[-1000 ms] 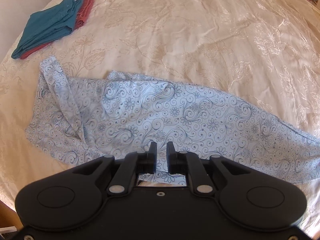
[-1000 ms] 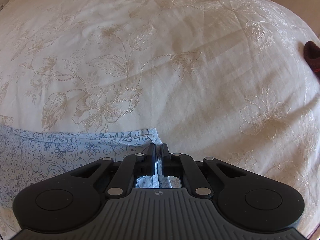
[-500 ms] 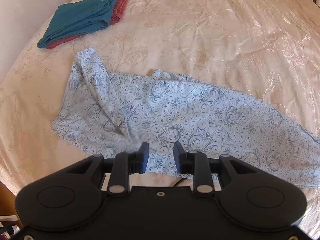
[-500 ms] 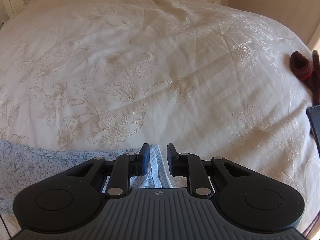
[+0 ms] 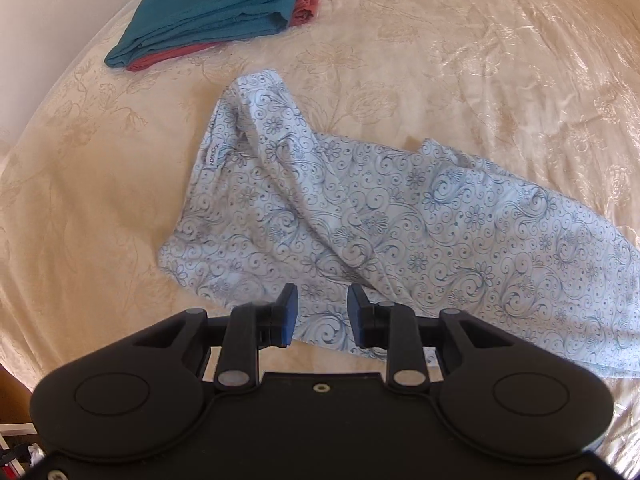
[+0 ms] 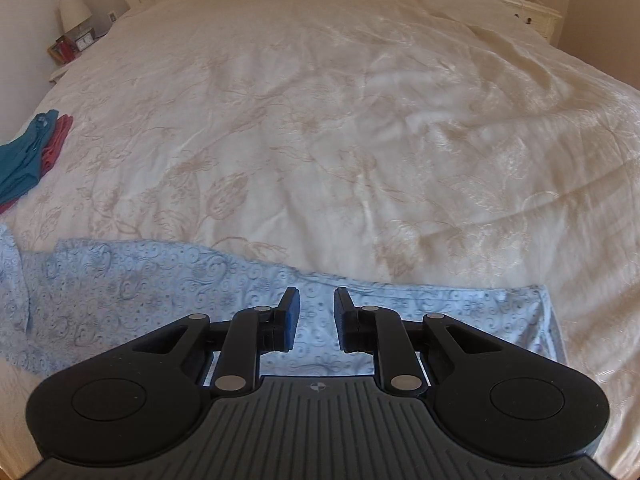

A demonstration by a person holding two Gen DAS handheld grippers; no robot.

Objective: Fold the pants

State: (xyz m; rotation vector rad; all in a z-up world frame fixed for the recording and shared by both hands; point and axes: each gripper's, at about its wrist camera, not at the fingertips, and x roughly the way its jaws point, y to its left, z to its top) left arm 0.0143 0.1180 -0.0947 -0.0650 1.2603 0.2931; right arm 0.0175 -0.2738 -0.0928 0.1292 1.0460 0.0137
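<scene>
Sprawling rumpled across the cream bedspread (image 5: 460,60) lie the pale blue floral pants (image 5: 400,216). Both the left claw (image 5: 322,316) and the right claw (image 6: 317,320) hang above the fabric, jaws spread, holding nothing. Folded teal and red clothes (image 5: 216,12) sit well apart.

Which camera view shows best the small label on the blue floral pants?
The left wrist view. There the label lies in full sight at the far left edge of the floral pants, though its print is too small to read. The right wrist view shows only blurred cloth and no label.
</scene>
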